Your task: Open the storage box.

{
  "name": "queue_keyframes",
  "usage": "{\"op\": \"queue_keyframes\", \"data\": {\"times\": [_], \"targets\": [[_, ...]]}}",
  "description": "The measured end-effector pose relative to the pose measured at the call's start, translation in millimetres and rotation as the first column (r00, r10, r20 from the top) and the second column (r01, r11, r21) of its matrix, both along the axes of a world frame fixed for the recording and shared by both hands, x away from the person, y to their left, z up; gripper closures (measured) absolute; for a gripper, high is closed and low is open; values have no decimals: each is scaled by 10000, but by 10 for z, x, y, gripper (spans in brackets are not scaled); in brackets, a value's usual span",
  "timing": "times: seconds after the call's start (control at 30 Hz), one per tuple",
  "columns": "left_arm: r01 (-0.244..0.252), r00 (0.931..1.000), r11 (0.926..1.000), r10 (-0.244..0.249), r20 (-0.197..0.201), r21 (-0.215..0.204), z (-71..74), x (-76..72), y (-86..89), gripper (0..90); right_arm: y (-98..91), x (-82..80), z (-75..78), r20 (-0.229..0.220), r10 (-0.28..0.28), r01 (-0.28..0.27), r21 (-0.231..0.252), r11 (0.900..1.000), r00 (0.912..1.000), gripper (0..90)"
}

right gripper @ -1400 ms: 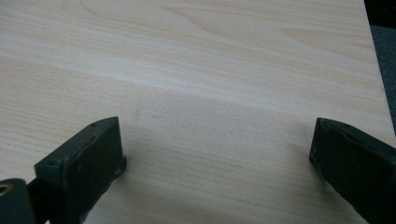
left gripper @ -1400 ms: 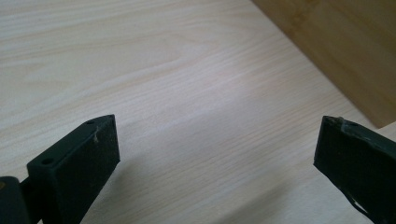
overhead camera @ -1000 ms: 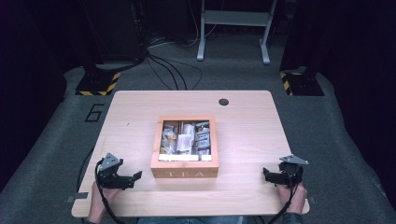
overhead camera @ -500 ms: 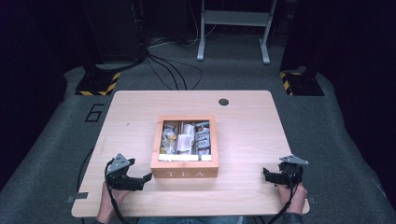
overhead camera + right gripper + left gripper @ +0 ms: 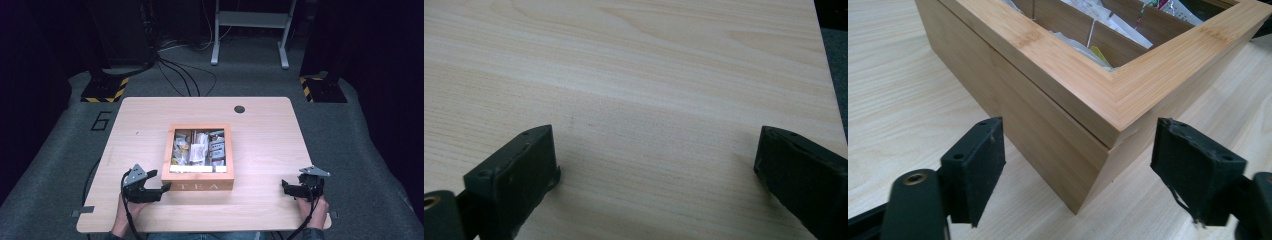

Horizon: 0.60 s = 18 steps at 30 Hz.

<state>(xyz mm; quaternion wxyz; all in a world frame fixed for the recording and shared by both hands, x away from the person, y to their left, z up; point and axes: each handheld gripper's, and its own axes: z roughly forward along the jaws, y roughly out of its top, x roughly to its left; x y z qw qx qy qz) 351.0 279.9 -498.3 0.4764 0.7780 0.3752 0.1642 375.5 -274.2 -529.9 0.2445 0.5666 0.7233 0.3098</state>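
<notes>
A wooden tea box [image 5: 200, 186] with "TEA" on its front stands in the middle of the table [image 5: 150, 120]. Several tea bags [image 5: 198, 150] lie in its compartments. My left gripper [image 5: 164, 189] is open at the box's front left corner. In the left gripper view that corner [image 5: 1108, 135] stands between the spread jaws of the left gripper [image 5: 1078, 134], and a seam runs under the top frame. My right gripper [image 5: 286, 186] rests near the front right of the table, apart from the box. It [image 5: 656, 145] is open over bare wood.
A round cable hole [image 5: 239, 109] sits near the table's far edge. Grey floor surrounds the table, with black stands on yellow-striped bases [image 5: 102, 92] and a white frame [image 5: 250, 30] beyond. The table's right edge [image 5: 824, 75] is close to the right gripper.
My left gripper has moved right along the front of the table, up to the box's front left corner. The right gripper has stayed where it was.
</notes>
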Motion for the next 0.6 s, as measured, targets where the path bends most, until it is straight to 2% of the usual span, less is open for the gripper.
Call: {"op": "queue_keyframes", "data": {"times": [0.17, 0.37, 0.4, 0.6], "targets": [[182, 9998, 9998, -182, 115, 1, -3, -8, -30, 308, 0, 0, 0, 2, 0, 0, 0, 10000, 10000, 31], [399, 9991, 9992, -398, 167, -71, -2, -17, -51, 371, 2, -2, 1, 4, -44, 44, 37, 10000, 10000, 36], [372, 9989, 9993, -370, 298, -53, -5, -17, -61, 371, 2, -2, 1, 4, -44, 44, 37, 10000, 10000, 36], [357, 9982, 9993, -360, 470, 80, 3, -37, -72, 381, 4, -3, 2, -10, -52, 52, 36, 10000, 10000, 38]]}}
